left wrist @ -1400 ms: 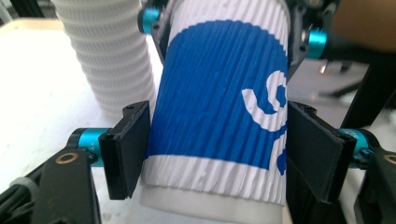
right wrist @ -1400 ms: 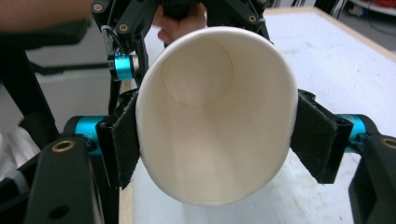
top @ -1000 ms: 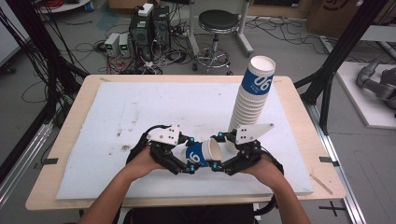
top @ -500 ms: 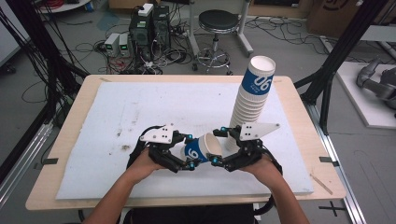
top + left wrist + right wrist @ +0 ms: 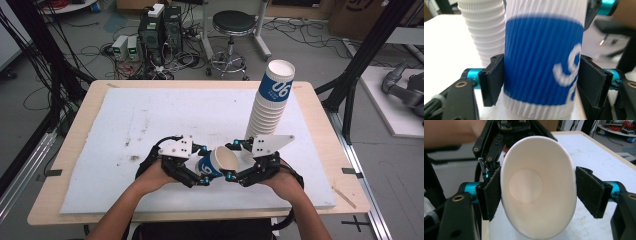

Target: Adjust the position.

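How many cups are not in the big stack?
1. The single paper cup lies on its side between the left gripper and right gripper, in front of the tall cup stack.

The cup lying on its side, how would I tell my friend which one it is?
Start at the white mat on the wooden table, then come to the near edge, where two hands meet. Between the left claw and the right claw is the cup. Unlike the tall upright stack behind it, it is single and tipped sideways.
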`<state>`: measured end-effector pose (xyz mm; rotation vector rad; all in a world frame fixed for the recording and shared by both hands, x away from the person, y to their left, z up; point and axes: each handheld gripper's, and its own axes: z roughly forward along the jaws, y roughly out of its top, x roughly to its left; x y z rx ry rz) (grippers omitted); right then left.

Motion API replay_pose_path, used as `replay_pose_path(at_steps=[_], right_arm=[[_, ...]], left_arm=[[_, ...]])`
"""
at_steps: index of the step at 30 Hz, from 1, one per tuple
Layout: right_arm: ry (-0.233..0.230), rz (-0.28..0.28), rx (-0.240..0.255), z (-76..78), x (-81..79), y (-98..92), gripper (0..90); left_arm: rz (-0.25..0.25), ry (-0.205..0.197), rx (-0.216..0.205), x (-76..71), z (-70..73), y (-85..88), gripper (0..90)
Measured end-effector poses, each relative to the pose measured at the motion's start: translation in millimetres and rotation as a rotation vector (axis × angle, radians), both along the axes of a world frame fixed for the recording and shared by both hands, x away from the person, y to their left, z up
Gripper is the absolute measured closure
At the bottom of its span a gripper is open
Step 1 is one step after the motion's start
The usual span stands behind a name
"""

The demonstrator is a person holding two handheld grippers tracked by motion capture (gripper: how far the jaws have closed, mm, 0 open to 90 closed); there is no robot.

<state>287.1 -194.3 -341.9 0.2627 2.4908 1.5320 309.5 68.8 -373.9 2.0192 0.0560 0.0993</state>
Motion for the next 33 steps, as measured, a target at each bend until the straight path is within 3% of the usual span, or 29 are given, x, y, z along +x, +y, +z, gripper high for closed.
replay_pose_path(at_steps=[3, 9, 12, 15, 18, 19, 23, 26, 33], right_arm=[[-0.021, 0.004, -0.060, 2.1, -1.8, 3.1, 26.4], [-0.013, 0.014, -0.094, 0.7, -3.8, 6.9, 26.3], [0.001, 0.004, -0.052, -0.1, -2.9, 6.9, 21.7], [0.017, -0.042, 0.080, 3.2, -1.9, 1.4, 19.9], [0.019, -0.051, 0.095, 4.6, -1.6, -2.1, 19.9], [0.037, -0.056, 0.082, 3.5, -0.6, -3.9, 19.9], [0.068, -0.031, 0.058, -0.5, 1.7, -1.5, 18.7], [0.057, 0.002, 0.045, -0.9, 0.2, 1.7, 24.2], [0.013, 0.018, 0.011, 0.9, -2.8, 1.7, 29.7]], left_arm=[[-0.015, -0.024, 0.053, -1.3, 3.1, -7.2, 25.0], [-0.044, -0.003, 0.064, -1.4, -1.0, -15.2, 28.8], [-0.029, 0.014, 0.018, -1.5, -1.3, -13.1, 27.9], [-0.001, 0.056, -0.071, 2.3, -3.2, -6.6, 27.9], [0.016, 0.071, -0.124, 5.0, -8.0, 0.5, 27.9], [-0.002, 0.073, -0.136, 4.0, -9.9, 2.9, 27.9], [-0.017, 0.064, -0.116, 2.1, -11.1, 2.1, 28.0], [-0.030, 0.065, -0.098, 1.1, -11.7, 0.9, 28.2], [-0.020, 0.077, -0.088, -1.3, -12.0, -2.3, 28.4]])
